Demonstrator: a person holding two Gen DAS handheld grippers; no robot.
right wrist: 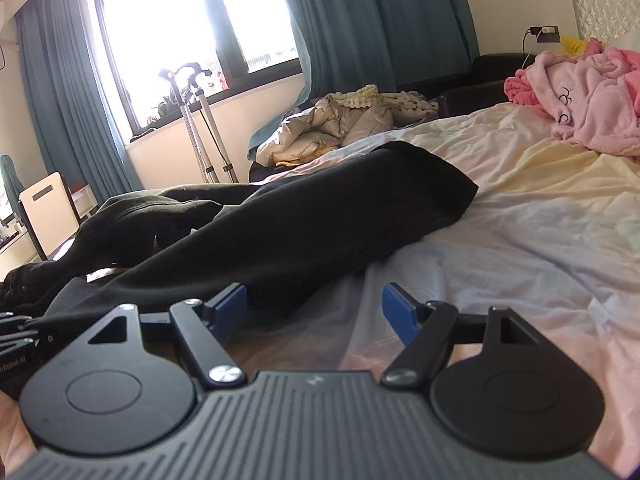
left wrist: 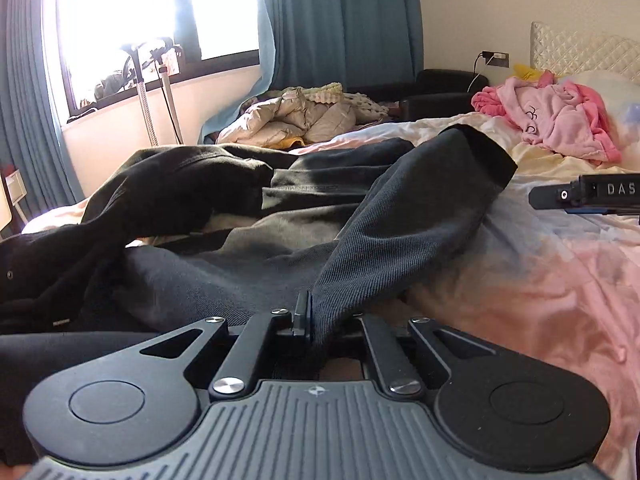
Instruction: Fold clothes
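The left hand-held gripper (left wrist: 310, 318) pinches the dark garment (left wrist: 400, 220) on the bed (left wrist: 540, 280); the right hand-held gripper (right wrist: 314, 312) hovers with jaws apart. Pulling one-handed could bunch the rumpled cloth or slip the thin pinch.

The left gripper (left wrist: 310, 320) pinches a dark garment (left wrist: 400, 216) lying on the bed (left wrist: 540, 280).

Strong daylight enters through the window (left wrist: 160, 12) at the far left and burns it to plain white in both views. The dark garment (right wrist: 320, 216) loses detail in shadow, while the bed sheet (right wrist: 540, 216) is softly lit. Fisheye bending curves the curtains (right wrist: 52, 92) at the edges.
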